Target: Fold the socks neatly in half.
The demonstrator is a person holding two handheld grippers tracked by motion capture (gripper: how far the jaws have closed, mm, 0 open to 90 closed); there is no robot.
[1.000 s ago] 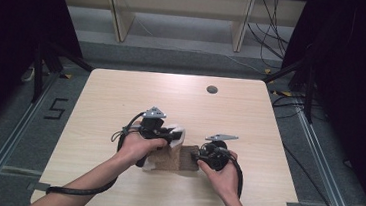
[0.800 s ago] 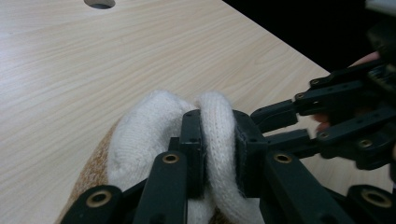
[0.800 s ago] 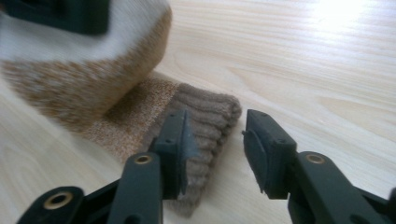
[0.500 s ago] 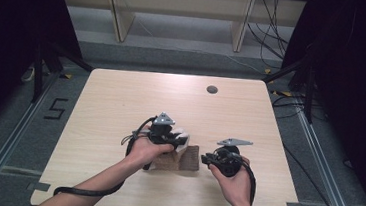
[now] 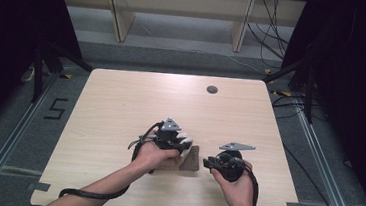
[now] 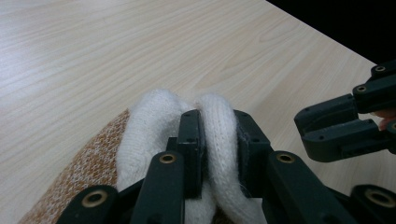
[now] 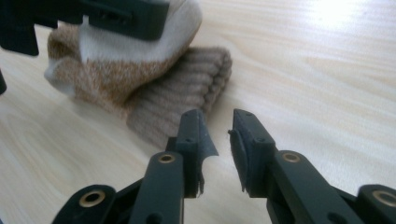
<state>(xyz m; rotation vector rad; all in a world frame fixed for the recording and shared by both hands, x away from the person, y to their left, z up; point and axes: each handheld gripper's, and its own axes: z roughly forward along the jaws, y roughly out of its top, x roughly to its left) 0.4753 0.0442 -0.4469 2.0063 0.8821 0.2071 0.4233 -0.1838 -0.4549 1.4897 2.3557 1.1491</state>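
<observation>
Since the sock [image 5: 186, 158] lying near the table's [image 5: 121, 102] front edge is soft, light knit, it will sag and is best pinched at a doubled fold. The left gripper [image 6: 217, 154] is clamped on its white toe, while the right gripper [image 7: 219, 140], jaws narrowly parted after closing, holds nothing just beside the ribbed cuff [image 7: 187, 93]; no container is on the table

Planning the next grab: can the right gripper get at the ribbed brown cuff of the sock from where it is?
Probably yes. The right gripper sits just short of the ribbed cuff, jaws slightly apart and empty, with bare table between. The left gripper pinches the sock's white end, clear of the cuff.
</observation>
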